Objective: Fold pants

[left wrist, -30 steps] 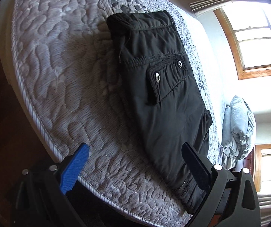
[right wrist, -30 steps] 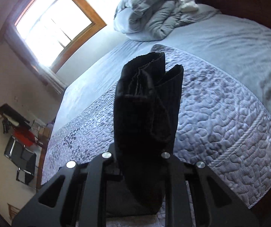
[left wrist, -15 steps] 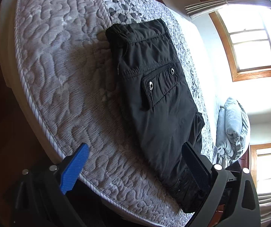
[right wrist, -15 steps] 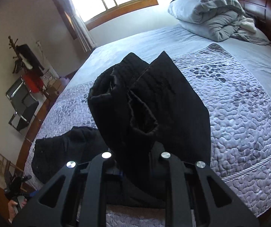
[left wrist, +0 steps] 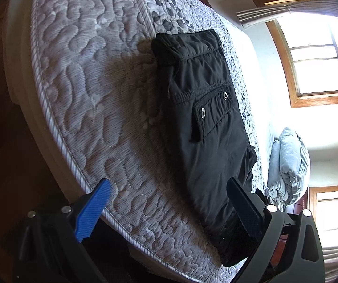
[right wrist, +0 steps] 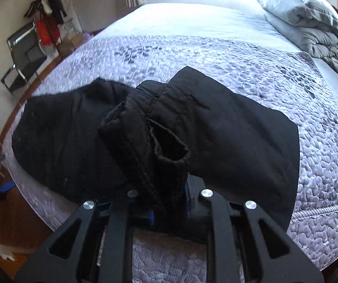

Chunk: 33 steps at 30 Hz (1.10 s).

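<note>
While the pants lie lengthwise on the quilt near the bed's edge, the right gripper is clamped on the bunched leg cuffs, raised above the rest of the garment. The left gripper is open, empty, its right finger beside the pants' near end.

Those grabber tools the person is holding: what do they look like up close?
Each is a black plastic frame with triangular cut-outs and round silver screw heads. The left gripper has two flat ribbed fingers, one pad bright blue, the other showing black. The right gripper has the same black frame, with blue showing between its arms. No cables or sleeves show.
</note>
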Each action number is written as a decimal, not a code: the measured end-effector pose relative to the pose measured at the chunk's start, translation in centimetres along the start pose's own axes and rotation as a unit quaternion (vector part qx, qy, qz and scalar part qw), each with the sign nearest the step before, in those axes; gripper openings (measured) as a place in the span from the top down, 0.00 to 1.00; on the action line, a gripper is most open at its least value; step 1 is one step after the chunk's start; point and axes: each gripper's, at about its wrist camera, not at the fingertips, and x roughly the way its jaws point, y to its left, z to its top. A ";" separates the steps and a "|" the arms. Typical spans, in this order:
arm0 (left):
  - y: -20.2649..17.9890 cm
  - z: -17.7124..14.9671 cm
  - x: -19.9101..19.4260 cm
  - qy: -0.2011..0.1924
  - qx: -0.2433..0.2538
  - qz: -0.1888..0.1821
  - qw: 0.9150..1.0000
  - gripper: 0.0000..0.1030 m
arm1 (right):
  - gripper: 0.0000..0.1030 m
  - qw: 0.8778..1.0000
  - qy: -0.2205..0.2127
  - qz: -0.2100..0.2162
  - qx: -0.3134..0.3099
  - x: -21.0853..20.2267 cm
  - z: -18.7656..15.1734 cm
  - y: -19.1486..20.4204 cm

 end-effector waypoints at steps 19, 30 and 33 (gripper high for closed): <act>0.5 -0.7 0.3 0.008 -0.004 0.001 1.000 0.04 | 0.35 0.990 0.007 0.135 0.039 0.4 -3.1 0.8; -0.6 -1.6 1.1 0.023 0.005 -0.004 1.000 0.04 | 0.35 0.998 0.025 0.061 -0.001 1.5 -2.7 3.1; -0.6 -1.7 1.3 0.025 0.003 -0.002 1.000 0.04 | 0.61 0.998 0.048 0.036 -0.007 3.0 -2.9 3.0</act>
